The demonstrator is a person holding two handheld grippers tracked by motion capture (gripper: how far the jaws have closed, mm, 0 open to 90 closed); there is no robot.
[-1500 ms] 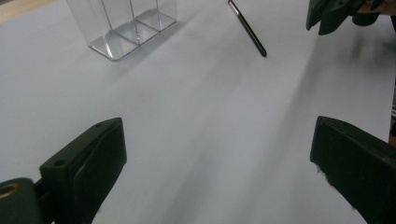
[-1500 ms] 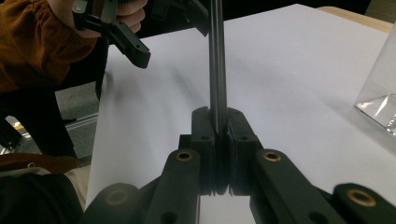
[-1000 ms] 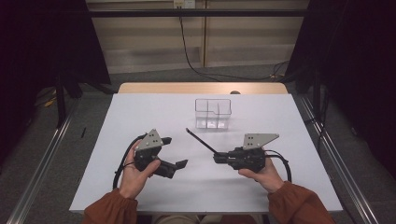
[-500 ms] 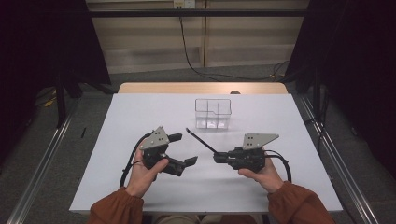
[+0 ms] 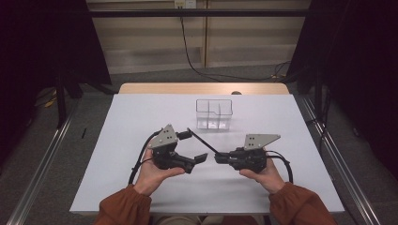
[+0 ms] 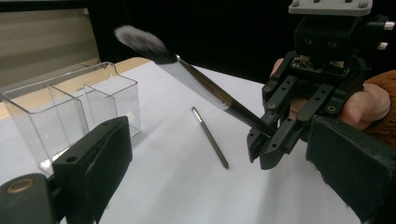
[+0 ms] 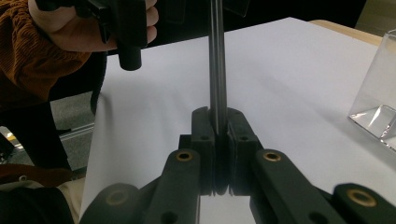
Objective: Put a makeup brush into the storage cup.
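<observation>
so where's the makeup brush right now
The makeup brush is clamped by its handle end in the right claw, slanting up off the table toward the clear organizer, bristles in the air; the open left claw faces it.

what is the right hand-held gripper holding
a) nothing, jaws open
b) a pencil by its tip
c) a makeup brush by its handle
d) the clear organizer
c: the right hand-held gripper is shut on the brush at its handle end, bristles up in the air near the organizer.
</observation>
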